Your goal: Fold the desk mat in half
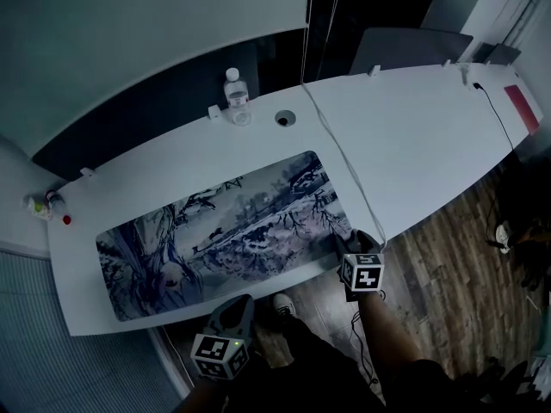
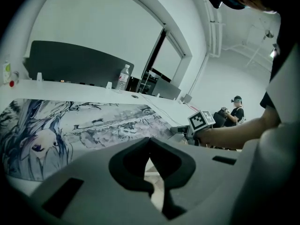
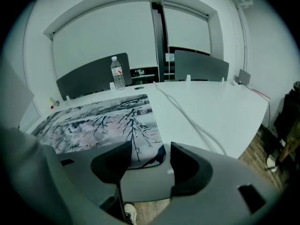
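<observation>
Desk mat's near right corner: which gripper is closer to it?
Right. The right gripper stands open at that corner of the desk mat; the left gripper hangs off the table edge, farther left.

A long white desk [image 1: 413,136] carries a printed desk mat [image 1: 224,231], spread flat along the near edge from the centre toward 8 o'clock. From the mat, a clear water bottle [image 1: 236,95] stands upright at 12 o'clock near the far edge, a round cable hole [image 1: 285,118] just beside it. A white cable [image 1: 344,157] crosses the bare top from 12 o'clock, passing just beside the mat's right end. A flat red item [image 1: 521,108] lies at the desk's 2 o'clock end.
</observation>
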`<state>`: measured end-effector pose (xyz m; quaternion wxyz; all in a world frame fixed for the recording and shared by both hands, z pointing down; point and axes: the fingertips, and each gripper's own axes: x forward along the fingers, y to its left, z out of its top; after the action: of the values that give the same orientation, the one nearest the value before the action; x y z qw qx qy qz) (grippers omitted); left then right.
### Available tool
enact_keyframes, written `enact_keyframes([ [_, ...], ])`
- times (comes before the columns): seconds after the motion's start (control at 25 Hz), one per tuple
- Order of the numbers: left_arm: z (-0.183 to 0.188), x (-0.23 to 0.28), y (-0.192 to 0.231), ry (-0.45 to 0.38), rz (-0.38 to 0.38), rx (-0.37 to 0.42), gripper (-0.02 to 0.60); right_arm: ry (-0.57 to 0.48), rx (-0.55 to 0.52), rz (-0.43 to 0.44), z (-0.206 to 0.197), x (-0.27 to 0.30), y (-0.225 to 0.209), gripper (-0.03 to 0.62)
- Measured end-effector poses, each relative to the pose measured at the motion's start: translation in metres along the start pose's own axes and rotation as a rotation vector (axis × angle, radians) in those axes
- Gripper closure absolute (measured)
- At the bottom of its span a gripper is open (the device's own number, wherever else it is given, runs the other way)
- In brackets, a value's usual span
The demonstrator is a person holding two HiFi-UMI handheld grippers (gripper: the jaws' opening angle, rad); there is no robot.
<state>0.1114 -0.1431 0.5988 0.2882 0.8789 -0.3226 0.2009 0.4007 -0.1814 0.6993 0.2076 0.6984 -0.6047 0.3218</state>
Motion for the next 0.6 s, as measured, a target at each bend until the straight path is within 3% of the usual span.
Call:
enact_keyframes([
  [0.2, 0.007, 0.006, -0.004, -0.006, -0.001, 0.001, 0.575, 0.048, -0.036, 0.009, -0.001, 0.003, 0.007, 0.376],
  [0.4, 0.018, 0.007, -0.006, -0.024, 0.005, 0.005, 0.575, 0.083, -0.028, 0.052, -0.002, 0.004, 0.022, 0.514],
  [0.6, 0.024, 0.0, 0.002, -0.045, 0.035, 0.004, 0.575, 0.073, 0.011, 0.068, 0.004, 0.001, 0.027, 0.549],
])
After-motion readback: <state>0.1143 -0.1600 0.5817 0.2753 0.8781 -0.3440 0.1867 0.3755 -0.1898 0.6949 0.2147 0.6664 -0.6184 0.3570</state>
